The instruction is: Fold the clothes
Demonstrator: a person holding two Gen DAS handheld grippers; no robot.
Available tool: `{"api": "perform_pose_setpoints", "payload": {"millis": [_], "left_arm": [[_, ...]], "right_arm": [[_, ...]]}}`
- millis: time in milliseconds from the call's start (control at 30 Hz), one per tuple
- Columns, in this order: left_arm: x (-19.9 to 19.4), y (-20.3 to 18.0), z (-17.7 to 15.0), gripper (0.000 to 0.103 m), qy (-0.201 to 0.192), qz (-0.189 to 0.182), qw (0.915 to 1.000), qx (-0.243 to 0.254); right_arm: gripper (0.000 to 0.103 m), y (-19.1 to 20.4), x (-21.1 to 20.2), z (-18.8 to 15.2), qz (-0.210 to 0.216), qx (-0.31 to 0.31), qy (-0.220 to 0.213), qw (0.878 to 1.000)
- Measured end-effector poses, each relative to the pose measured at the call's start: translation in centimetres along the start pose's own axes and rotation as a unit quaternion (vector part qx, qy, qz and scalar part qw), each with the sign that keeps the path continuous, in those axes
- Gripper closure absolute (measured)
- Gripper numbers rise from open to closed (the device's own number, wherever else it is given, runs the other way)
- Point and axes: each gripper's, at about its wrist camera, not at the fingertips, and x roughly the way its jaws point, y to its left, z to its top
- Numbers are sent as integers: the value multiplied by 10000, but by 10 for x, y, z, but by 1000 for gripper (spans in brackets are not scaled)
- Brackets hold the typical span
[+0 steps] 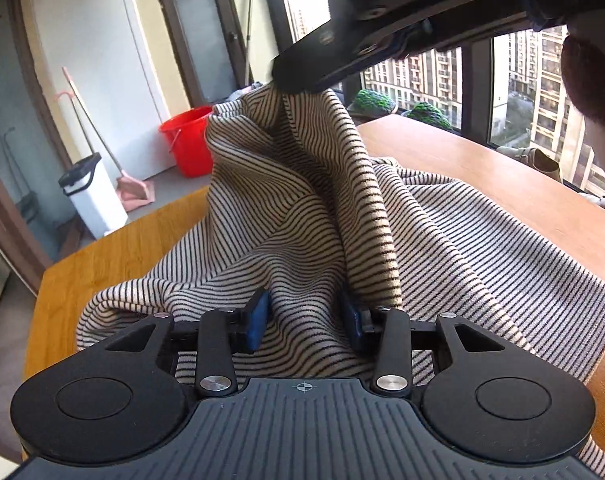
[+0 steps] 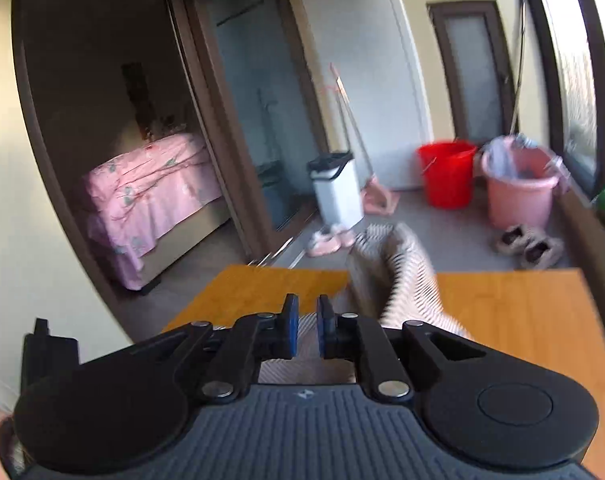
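1. A striped garment point(image 1: 442, 240), cream with thin dark lines, lay partly spread on the wooden table point(image 1: 114, 248), and a peak of it was lifted above the surface.
2. The left claw point(image 1: 307, 322) stood low over the cloth, its blue pads point(image 1: 257, 320) apart, with a ridge of the fabric rising between them; whether they pressed on it could not be told.
3. The right claw point(image 1: 302, 64) hung above, at the top of the lifted peak.
4. In the right wrist view, the right claw point(image 2: 306, 326) had its blue pads slightly parted with a narrow gap; the blurred striped cloth point(image 2: 398, 276) lay beyond and under them.
5. A red bucket point(image 2: 446, 172), a pink bucket point(image 2: 518, 196) and a white bin point(image 2: 336, 188) stood on the floor behind.
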Motion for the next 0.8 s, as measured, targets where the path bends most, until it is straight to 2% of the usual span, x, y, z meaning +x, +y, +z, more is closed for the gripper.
{"api": "perform_pose_setpoints", "payload": {"millis": [33,100,167,267,300,367,500,533,567,600,700,800], "left_arm": [[0,1,0,55,-1,11,10000,-45],[0,4,-2,46,8,85,9999,-150],[0,10,-3,26,57,195,9992,-348],[2,20,-6,16,111,226,9977,-637],[3,23,-7,14,126,217,9971,-720],[4,28,-6,11,176,181,9960,-861],[3,33,-7,5,285,156,9938,-1062],[3,34,-7,4,321,150,9935,-1080],[2,35,-7,2,330,142,9934,-1085],[-2,35,-8,2,237,131,9942,-1043],[-13,35,-10,2,-42,98,9958,-914],[-29,30,-10,1,-423,135,9971,-619]], "right_arm": [[81,-1,11,0,-95,35,161,9998],[79,-3,32,-1,-639,-97,348,9973],[79,-8,48,-6,-1251,-209,467,9908],[63,-20,63,-14,-1310,1,704,9889],[60,-22,68,-17,-1289,58,780,9886],[60,-26,74,-24,-1253,148,889,9880],[60,-27,73,-27,-1206,165,829,9891],[61,-28,72,-27,-1179,157,825,9895],[67,-29,72,-27,-1157,139,816,9898],[75,-30,71,-27,-1134,141,802,9902],[88,-31,61,-22,-931,246,696,9929],[92,-28,45,-12,-605,376,497,9962]]}}
